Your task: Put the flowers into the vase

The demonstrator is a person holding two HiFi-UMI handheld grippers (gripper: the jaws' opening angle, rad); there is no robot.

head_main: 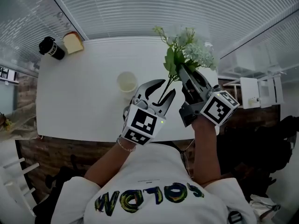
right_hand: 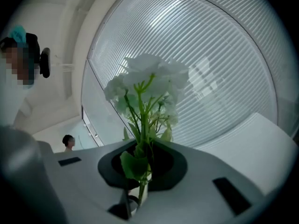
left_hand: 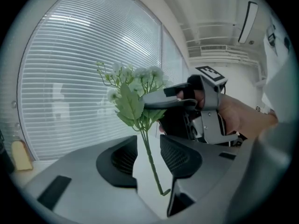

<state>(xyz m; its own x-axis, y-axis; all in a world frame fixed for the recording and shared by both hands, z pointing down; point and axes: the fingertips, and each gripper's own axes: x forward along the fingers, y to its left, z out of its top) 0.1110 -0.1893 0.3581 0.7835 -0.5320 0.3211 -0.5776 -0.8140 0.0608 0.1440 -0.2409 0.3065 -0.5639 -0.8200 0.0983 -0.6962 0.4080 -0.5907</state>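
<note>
You hold the flowers (head_main: 187, 52) up over the white table (head_main: 79, 97), on its right side.

Your right gripper (head_main: 182, 70) is clamped tight on the green stems, and the white blooms stick up past its jaws toward the far blinds. Your left gripper (head_main: 168, 87) is just beside it on the left with its jaws apart; the thin stem end (left_hand: 152, 164) hangs between them, not squeezed. The white vase (head_main: 127, 83) stands on the table, just left of your left gripper. A black cup (head_main: 51, 47) and a yellow block (head_main: 73, 42) sit at the far left corner.
</note>
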